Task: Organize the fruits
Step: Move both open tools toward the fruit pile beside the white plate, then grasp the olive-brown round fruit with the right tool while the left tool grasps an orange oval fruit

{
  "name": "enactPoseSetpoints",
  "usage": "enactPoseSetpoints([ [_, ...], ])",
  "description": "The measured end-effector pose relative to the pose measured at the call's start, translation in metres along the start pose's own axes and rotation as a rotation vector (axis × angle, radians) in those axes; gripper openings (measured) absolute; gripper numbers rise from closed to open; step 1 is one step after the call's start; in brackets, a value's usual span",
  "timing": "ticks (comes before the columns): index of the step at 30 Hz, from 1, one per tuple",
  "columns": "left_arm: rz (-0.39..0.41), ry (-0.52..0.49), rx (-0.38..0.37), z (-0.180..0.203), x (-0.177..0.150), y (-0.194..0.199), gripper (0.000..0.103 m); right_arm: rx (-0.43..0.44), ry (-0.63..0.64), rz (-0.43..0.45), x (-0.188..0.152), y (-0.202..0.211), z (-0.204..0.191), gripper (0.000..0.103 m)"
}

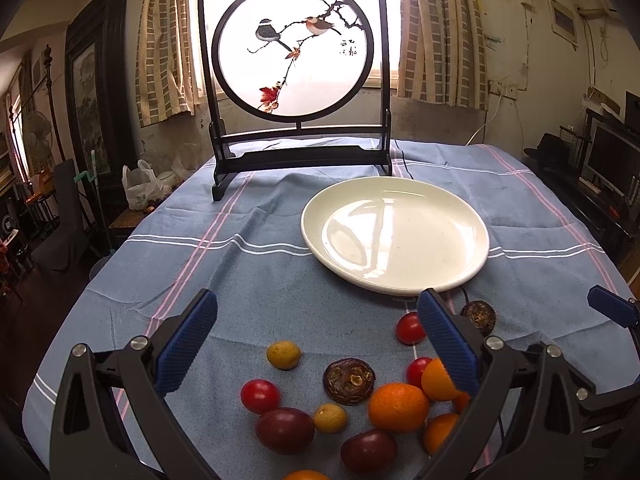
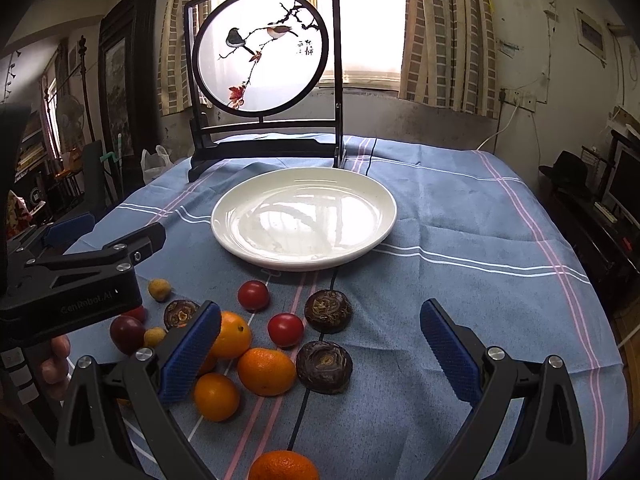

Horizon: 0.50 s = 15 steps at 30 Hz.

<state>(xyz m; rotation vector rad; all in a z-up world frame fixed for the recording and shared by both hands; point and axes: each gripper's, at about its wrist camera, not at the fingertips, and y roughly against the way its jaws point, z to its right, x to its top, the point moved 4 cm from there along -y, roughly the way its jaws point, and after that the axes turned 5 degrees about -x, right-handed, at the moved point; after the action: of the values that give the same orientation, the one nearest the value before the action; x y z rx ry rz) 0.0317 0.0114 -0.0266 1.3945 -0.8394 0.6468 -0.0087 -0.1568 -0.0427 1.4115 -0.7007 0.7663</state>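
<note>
Both grippers gaping wide, nothing held. Left gripper (image 1: 316, 344) hovering right over the fruit pile, brown round fruit (image 1: 349, 381) and orange (image 1: 398, 406) just ahead between its blue pads. Right gripper (image 2: 320, 354) a touch off to the side, dark fruit (image 2: 324, 366) nearest. Empty white plate (image 1: 472, 268) straight beyond on the desk (image 1: 248, 264). Left probably closer, hard to call through fisheye.

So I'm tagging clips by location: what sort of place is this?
Probably a lived-in home room: a cloth-covered table with a decorative bird screen, curtained window, and a monitor at the side.
</note>
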Motion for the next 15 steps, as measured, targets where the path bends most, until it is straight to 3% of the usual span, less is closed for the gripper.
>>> enactPoseSetpoints([
  [15, 0.023, -0.041, -0.005, -0.007, -0.016, 0.019, 0.098, 0.032, 0.078, -0.004, -0.019, 0.024, -0.002, 0.1],
])
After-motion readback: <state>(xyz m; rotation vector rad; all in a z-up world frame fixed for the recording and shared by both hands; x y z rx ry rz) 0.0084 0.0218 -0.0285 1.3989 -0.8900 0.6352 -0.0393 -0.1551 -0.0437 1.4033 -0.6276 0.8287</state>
